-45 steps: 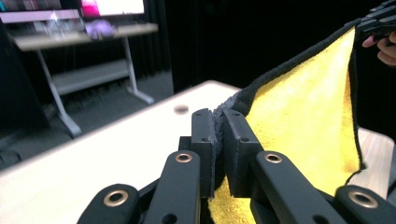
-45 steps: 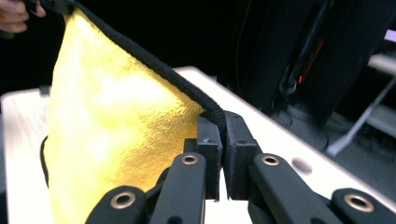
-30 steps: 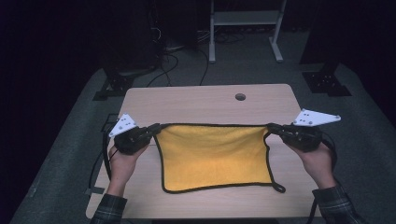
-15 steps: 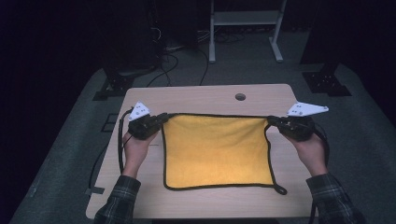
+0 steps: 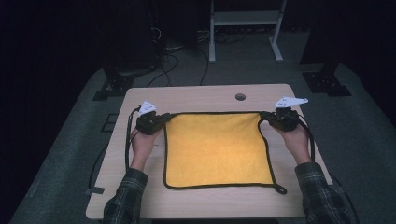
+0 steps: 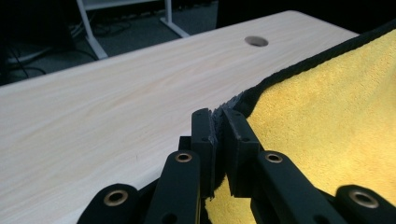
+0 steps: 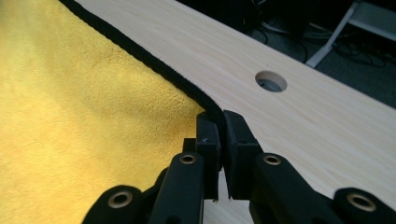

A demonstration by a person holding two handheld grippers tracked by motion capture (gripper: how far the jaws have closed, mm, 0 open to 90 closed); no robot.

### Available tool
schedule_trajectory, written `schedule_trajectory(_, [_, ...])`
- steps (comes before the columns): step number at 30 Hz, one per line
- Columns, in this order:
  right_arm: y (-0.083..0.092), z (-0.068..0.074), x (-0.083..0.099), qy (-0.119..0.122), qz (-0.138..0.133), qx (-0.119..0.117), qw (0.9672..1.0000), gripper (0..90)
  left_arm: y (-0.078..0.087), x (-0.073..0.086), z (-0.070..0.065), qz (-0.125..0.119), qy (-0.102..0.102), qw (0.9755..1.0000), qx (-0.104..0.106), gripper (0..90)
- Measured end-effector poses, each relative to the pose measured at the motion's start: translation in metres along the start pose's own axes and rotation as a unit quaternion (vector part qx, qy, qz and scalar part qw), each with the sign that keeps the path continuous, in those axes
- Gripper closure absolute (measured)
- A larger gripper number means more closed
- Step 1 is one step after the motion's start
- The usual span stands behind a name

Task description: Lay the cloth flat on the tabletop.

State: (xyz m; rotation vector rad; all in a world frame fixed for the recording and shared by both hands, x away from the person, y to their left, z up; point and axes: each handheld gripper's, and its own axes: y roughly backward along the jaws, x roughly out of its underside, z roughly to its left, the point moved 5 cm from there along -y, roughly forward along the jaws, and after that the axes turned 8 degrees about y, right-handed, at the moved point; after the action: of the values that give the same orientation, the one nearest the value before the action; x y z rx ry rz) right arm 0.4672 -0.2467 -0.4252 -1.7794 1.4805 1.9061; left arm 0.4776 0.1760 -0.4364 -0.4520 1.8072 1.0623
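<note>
While both grippers pinch far corners, the yellow cloth [image 5: 217,149] lies spread.
Left gripper [image 5: 161,119] at 10 o'clock, right gripper [image 5: 267,116] at 2; next, I judge, releasing or folding toward 6.

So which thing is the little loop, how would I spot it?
Find the wooden table, then the yellow cloth spread flat on it. Follow its black edging to the near right corner: the loop is a small black ring of cord poking out there; no other corner shows one.

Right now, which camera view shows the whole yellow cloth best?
The high view: the yellow cloth lies spread flat there, with all four edges visible. The left gripper view and the right gripper view each show one pinched far corner and part of its surface.
</note>
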Motion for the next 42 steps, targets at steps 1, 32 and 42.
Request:
schedule_trajectory(1, [-0.003, -0.001, 0.002, 0.001, 0.002, 0.001, 1.0000, 84.6, -0.004, 0.002, 0.002, 0.005, 0.001, 1.0000, -0.002, 83.0])
schedule_trajectory(32, [0.006, -0.014, 0.055, -0.073, 0.049, 0.043, 0.9952, 29.2, 0.021, 0.025, -0.001, 0.058, 0.038, 0.9973, -0.025, 40.1])
schedule_trajectory(42, [0.029, -0.002, 0.085, -0.108, 0.056, 0.042, 0.9917, 12.9, 0.046, 0.058, -0.009, 0.071, 0.033, 0.9963, -0.036, 28.7])
